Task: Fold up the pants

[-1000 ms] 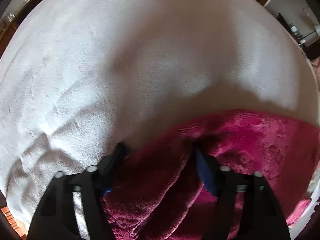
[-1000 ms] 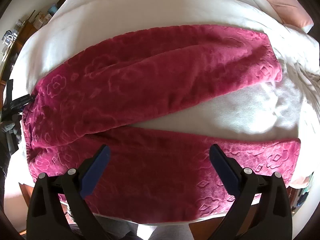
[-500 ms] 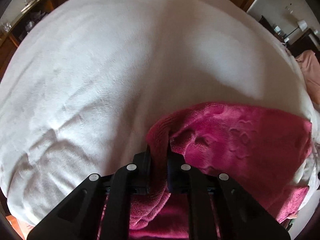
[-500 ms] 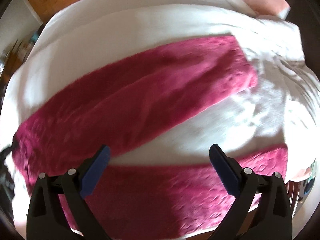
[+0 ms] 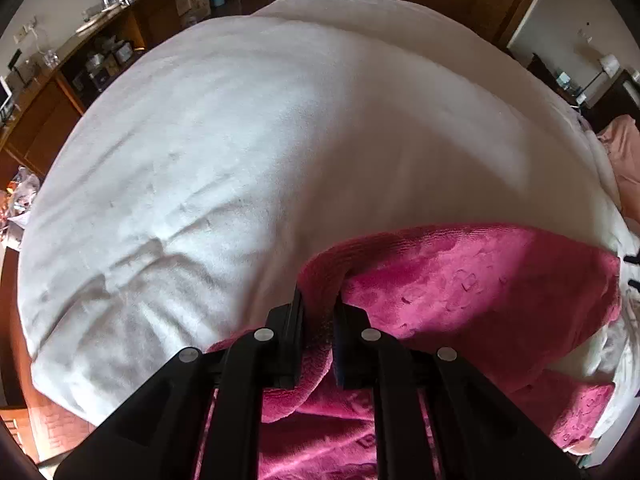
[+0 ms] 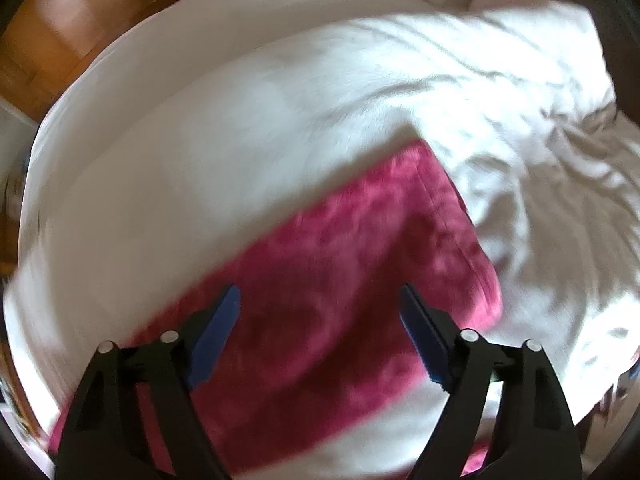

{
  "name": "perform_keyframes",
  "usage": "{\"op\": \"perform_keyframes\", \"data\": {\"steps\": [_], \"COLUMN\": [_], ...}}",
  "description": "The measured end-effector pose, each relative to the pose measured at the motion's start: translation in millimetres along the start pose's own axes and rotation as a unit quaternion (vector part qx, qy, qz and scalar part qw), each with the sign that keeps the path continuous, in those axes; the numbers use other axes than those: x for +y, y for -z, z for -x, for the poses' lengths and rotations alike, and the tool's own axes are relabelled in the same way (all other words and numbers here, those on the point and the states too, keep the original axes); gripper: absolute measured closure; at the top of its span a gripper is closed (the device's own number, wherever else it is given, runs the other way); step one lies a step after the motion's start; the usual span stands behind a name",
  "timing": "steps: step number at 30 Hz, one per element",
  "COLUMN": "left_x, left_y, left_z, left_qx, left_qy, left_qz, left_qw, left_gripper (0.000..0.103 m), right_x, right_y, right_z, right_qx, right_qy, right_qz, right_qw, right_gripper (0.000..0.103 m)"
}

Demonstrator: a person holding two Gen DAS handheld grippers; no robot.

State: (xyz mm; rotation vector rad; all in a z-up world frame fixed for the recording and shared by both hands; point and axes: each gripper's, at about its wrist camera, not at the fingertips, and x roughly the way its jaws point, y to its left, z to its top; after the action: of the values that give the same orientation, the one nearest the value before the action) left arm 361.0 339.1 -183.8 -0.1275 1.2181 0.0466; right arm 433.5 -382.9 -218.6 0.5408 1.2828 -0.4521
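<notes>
Bed (image 5: pixel 256 152) with a white blanket fills most of both views; blanket is smooth on the left-cam side, heavily creased toward the far right in the right-cam view (image 6: pixel 552 168).

Pants (image 5: pixel 480 288), magenta fleece with an embossed pattern, lie on the blanket at the near edge of the bed. In the left cam they run from near centre out to the right, with a second stretch of the same fabric lower right. In the right cam one leg (image 6: pixel 360 280) crosses diagonally from near left up to far right, hem end at the far right. That frame is motion-blurred, so pattern detail is unreadable.

Wooden furniture (image 5: pixel 60 92) along the far left wall in the left cam, cluttered with small items, too small to identify. A pink pillow (image 5: pixel 628 160) sits at the far right edge of the bed.

Left gripper (image 5: pixel 319 304): fingers pinched together on a raised fold of the pants edge, fabric bunched between them and lifted slightly off the blanket.

Right gripper (image 6: pixel 320 320): fingers spread wide apart, blue pads (image 6: pixel 218 332) visible, nothing between them. It sits over the pants leg; can't tell whether it touches the fabric.
</notes>
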Motion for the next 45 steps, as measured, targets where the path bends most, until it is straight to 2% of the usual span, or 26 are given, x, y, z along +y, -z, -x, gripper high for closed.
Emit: {"op": "perform_keyframes", "data": {"steps": [3, 6, 7, 9, 11, 13, 16, 18, 21, 29, 36, 38, 39, 41, 45], "left_x": [-6.6, -9.2, -10.6, -12.7, -12.3, -11.4, -10.7, -9.6, -10.2, -7.7, 3.8, 7.7, 9.2, 11.8, 14.4], "left_y": [9.5, 14.3, 16.6, 20.2, 20.8, 21.2, 21.6, 22.3, 21.7, 19.5, 25.0, 26.8, 28.3, 31.9, 48.4], "left_z": [6.8, 13.7, 15.6, 16.7, 18.2, 20.7, 24.1, 24.7, 27.2, 42.9, 64.6, 70.6, 73.0, 78.4, 93.8], "left_qx": [-0.004, -0.008, -0.009, -0.011, -0.014, -0.016, -0.017, -0.018, -0.021, -0.045, -0.076, -0.085, -0.089, -0.095, -0.107], "left_qy": [-0.01, -0.015, -0.017, -0.018, -0.018, -0.018, -0.018, -0.018, -0.016, -0.002, 0.019, 0.025, 0.029, 0.039, 0.052], "left_qz": [0.012, 0.02, 0.021, 0.024, 0.026, 0.027, 0.027, 0.027, 0.023, 0.006, -0.013, -0.019, -0.022, -0.027, -0.051], "left_qw": [0.9999, 0.9997, 0.9996, 0.9995, 0.9994, 0.9993, 0.9993, 0.9993, 0.9994, 0.999, 0.9968, 0.9959, 0.9954, 0.9943, 0.9916], "left_gripper": [0.093, 0.093, 0.093, 0.093, 0.093, 0.093, 0.093, 0.093, 0.093, 0.093, 0.093, 0.093, 0.093, 0.093, 0.093], "right_x": [-6.1, -9.0, -9.9, -13.4, -17.2, -19.8, -23.5, -29.5, -38.3, -74.9, -114.3, -114.1, -123.4, -133.7, -152.1], "right_y": [-33.7, -51.5, -54.0, -55.6, -55.3, -56.2, -56.3, -54.5, -50.9, -16.2, 29.0, 44.9, 39.5, 50.8, 93.9], "right_z": [-29.0, -51.1, -57.6, -70.2, -77.4, -80.5, -78.6, -71.9, -56.1, 19.0, 101.8, 120.9, 123.6, 132.3, 158.7], "right_qx": [0.031, 0.052, 0.062, 0.086, 0.097, 0.097, 0.097, 0.094, 0.089, 0.035, -0.017, -0.029, -0.033, -0.042, -0.055], "right_qy": [-0.013, -0.007, 0.003, 0.028, 0.025, 0.027, 0.036, 0.044, 0.03, 0.002, -0.022, -0.025, -0.027, -0.029, -0.035], "right_qz": [-0.04, -0.064, -0.07, -0.087, -0.103, -0.104, -0.102, -0.095, -0.092, -0.1, -0.121, -0.13, -0.134, -0.144, -0.161], "right_qw": [0.999, 0.997, 0.996, 0.992, 0.99, 0.99, 0.989, 0.99, 0.991, 0.994, 0.992, 0.991, 0.99, 0.988, 0.985], "right_gripper": [0.022, 0.022, 0.022, 0.031, 0.031, 0.035, 0.056, 0.08, 0.096, 0.098, 0.098, 0.098, 0.098, 0.098, 0.098]}}
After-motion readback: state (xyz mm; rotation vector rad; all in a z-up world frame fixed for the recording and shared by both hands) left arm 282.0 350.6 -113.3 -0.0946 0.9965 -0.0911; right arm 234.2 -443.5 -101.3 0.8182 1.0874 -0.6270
